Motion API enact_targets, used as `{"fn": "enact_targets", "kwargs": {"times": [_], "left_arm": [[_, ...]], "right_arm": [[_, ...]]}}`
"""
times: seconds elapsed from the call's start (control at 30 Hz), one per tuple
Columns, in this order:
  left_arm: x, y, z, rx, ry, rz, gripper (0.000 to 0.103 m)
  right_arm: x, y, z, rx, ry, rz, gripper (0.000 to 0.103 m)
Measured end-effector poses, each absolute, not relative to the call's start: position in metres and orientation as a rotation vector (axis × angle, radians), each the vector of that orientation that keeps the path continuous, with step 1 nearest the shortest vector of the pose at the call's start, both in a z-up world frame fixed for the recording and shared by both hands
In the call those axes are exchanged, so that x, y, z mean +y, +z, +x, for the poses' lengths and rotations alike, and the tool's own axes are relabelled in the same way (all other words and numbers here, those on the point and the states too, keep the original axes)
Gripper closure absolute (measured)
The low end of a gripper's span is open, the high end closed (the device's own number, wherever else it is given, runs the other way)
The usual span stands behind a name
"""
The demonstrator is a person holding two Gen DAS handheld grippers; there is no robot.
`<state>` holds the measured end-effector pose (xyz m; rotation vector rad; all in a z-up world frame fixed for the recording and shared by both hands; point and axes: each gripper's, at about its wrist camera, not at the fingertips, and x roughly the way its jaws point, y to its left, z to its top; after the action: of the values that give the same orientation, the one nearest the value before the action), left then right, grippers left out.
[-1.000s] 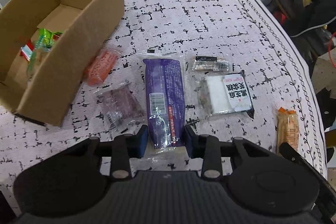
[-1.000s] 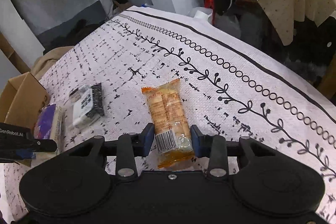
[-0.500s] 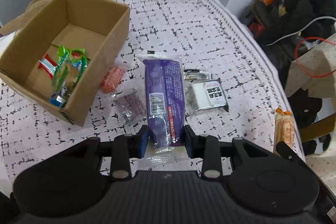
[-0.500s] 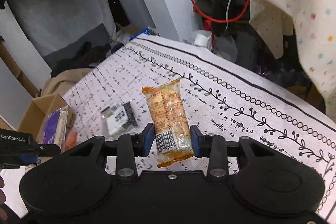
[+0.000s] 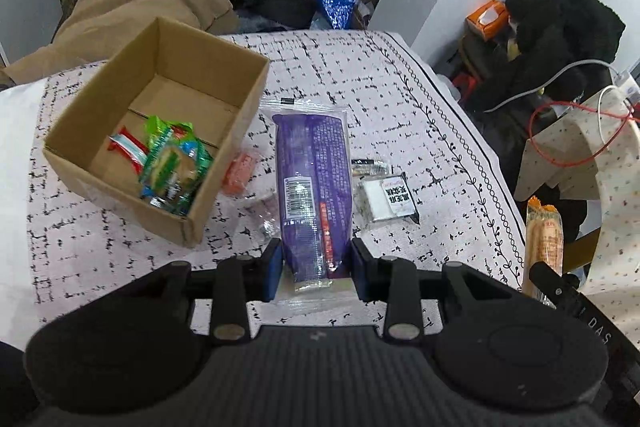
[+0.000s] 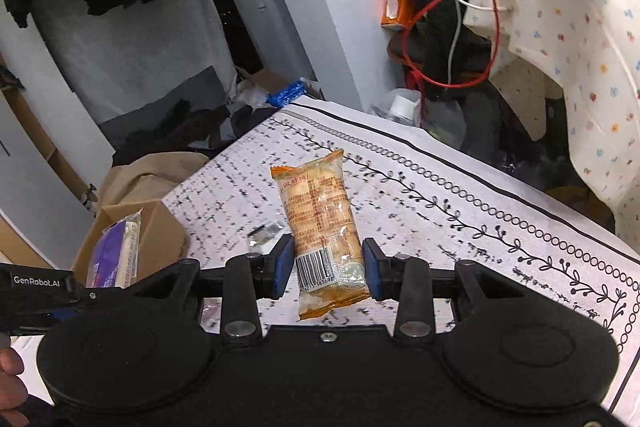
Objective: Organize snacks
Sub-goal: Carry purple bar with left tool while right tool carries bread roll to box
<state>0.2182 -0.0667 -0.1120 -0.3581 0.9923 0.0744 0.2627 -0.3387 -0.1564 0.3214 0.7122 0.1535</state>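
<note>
Your left gripper (image 5: 316, 273) pinches the long, soft, crinkly purple plastic snack pack (image 5: 314, 195) at its six-o'clock end, your right gripper (image 6: 329, 273) likewise the light orange cake wrapper (image 6: 320, 223); both may slip.

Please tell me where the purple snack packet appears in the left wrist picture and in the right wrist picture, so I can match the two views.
Left wrist view: the purple snack packet is at centre, gripped at its near end by the left claw.
Right wrist view: the same packet is at the far left edge, seen edge-on.
Shared landmark: the cardboard box, beside the packet in both.
</note>
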Motion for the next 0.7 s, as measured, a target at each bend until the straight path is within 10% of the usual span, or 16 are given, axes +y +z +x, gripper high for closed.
{"fn": "enact_targets", "kwargs": {"times": [0.7], "left_arm": [[0.002, -0.080, 0.201, 0.926, 0.069, -0.449, 0.068]], "right_arm": [[-0.278, -0.120, 0.259, 0.693, 0.231, 0.280, 0.067]]}}
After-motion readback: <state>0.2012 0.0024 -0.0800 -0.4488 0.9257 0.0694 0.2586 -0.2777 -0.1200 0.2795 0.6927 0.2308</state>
